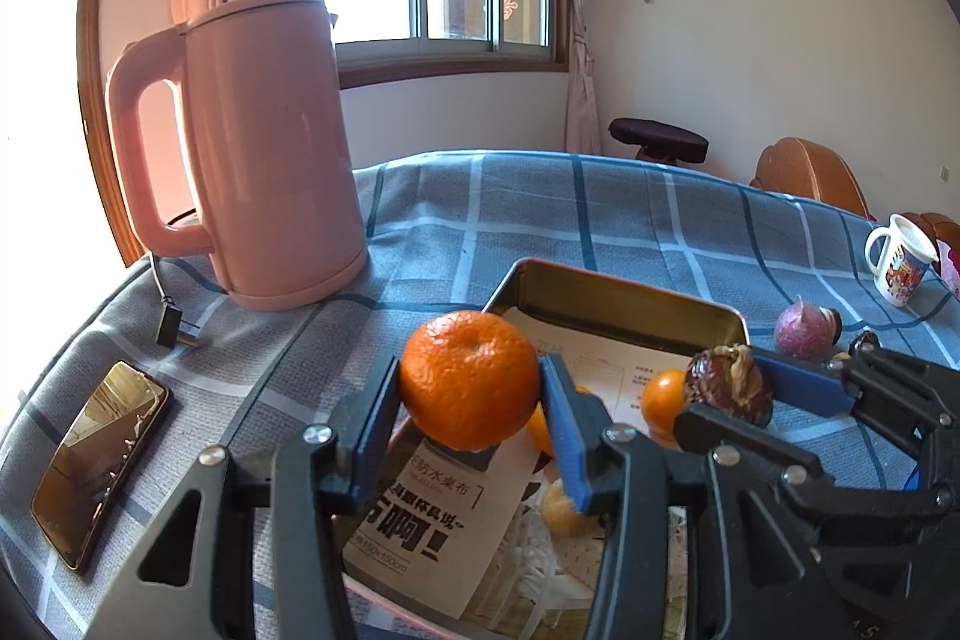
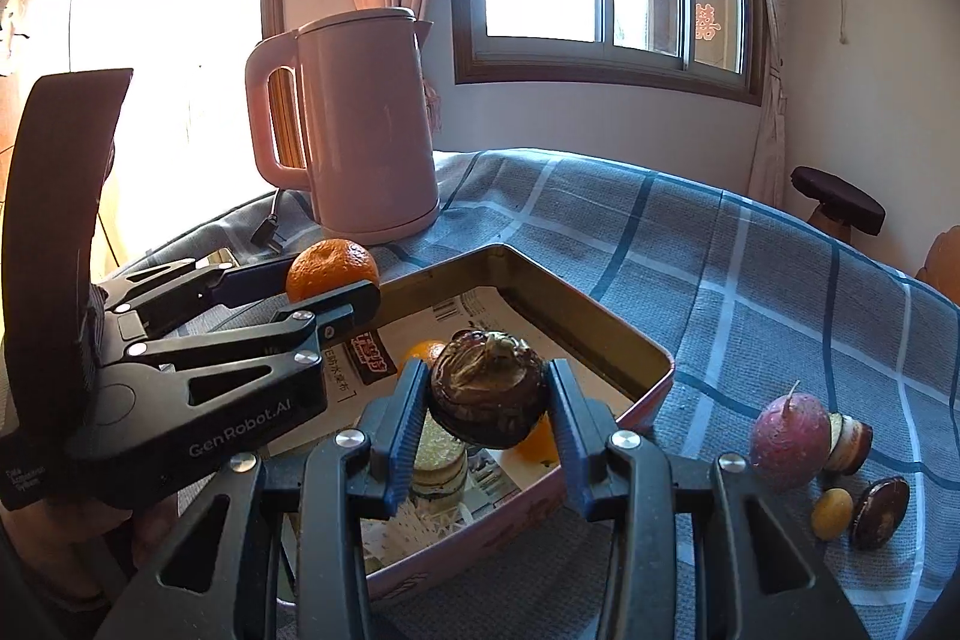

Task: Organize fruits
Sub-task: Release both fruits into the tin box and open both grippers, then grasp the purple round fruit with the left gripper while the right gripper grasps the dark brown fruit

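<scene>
Left claw (image 1: 471, 388) clamps a dimpled bright mandarin (image 1: 469, 379); right claw (image 2: 489, 400) clamps a dark, wrinkled brown fruit (image 2: 487, 394).

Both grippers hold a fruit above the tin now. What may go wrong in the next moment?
1. The orange is round and pinched only at its sides by the left gripper; it may slip.
2. The right gripper, holding the brown fruit, is near the left one above the tin; they may collide.
3. Dropped fruit may hit the small oranges inside.

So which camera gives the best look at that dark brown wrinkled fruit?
The right wrist view: the dark brown wrinkled fruit sits centred and close, gripped by the right tool. The left wrist view shows it smaller, off to the side.
</scene>
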